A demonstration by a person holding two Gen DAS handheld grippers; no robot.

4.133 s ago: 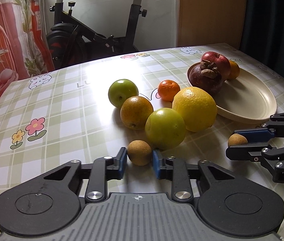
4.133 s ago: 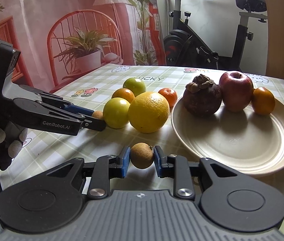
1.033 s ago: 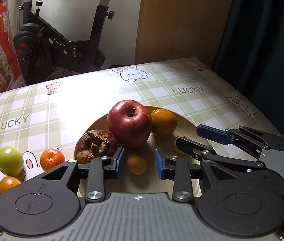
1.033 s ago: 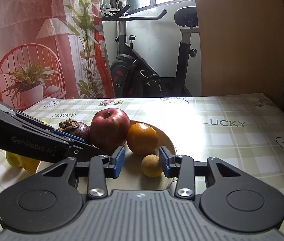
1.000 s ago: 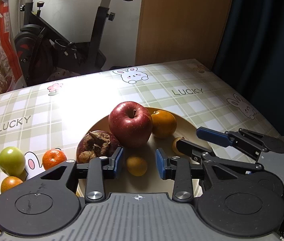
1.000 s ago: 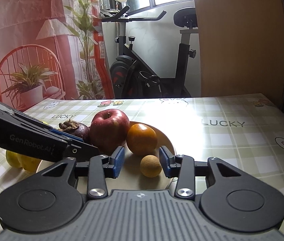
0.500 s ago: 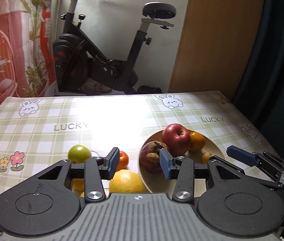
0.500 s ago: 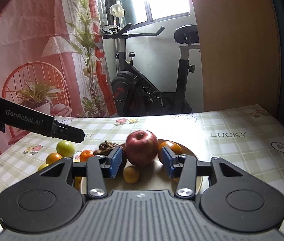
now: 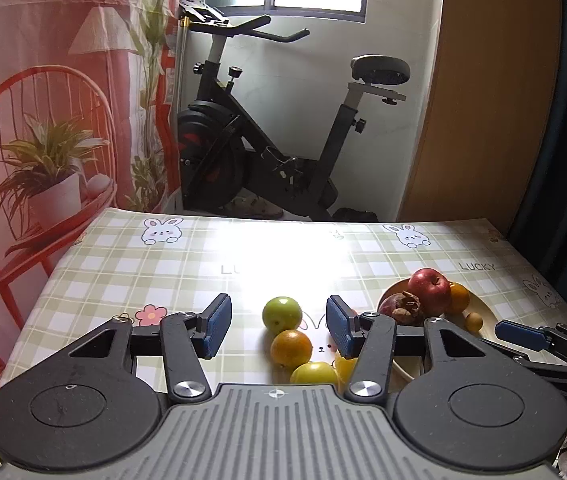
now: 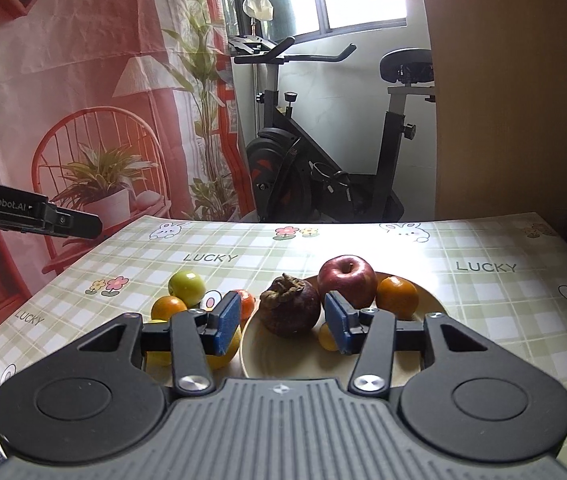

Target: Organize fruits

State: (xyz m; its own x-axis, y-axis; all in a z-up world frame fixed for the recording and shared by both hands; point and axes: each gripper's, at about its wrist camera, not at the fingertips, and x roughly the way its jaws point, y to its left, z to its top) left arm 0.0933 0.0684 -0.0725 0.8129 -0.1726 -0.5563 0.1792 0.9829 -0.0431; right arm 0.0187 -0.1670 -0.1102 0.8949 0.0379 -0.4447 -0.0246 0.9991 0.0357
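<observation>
A cream plate (image 10: 427,356) on the checked table holds a red apple (image 10: 347,278), a dark mangosteen (image 10: 289,312), an orange (image 10: 397,296) and a small brown longan (image 10: 326,338). The plate (image 9: 483,312) shows at the right in the left wrist view, with a small longan (image 9: 474,321) on it. On the cloth lie a green apple (image 9: 282,313), an orange (image 9: 291,347), a yellow-green fruit (image 9: 314,373) and a small tangerine (image 10: 248,304). My left gripper (image 9: 277,326) is open and empty, raised above the loose fruits. My right gripper (image 10: 283,324) is open and empty, raised in front of the plate.
An exercise bike (image 9: 267,148) stands behind the table's far edge. A printed red curtain (image 9: 43,100) hangs at the left, a wooden panel (image 9: 483,100) at the right. The other gripper's fingers (image 10: 63,220) reach in from the left in the right wrist view.
Both grippers have let go of their small longans on the plate, opened wider, and pulled back and up from it. The left one has swung left toward the loose fruits.
</observation>
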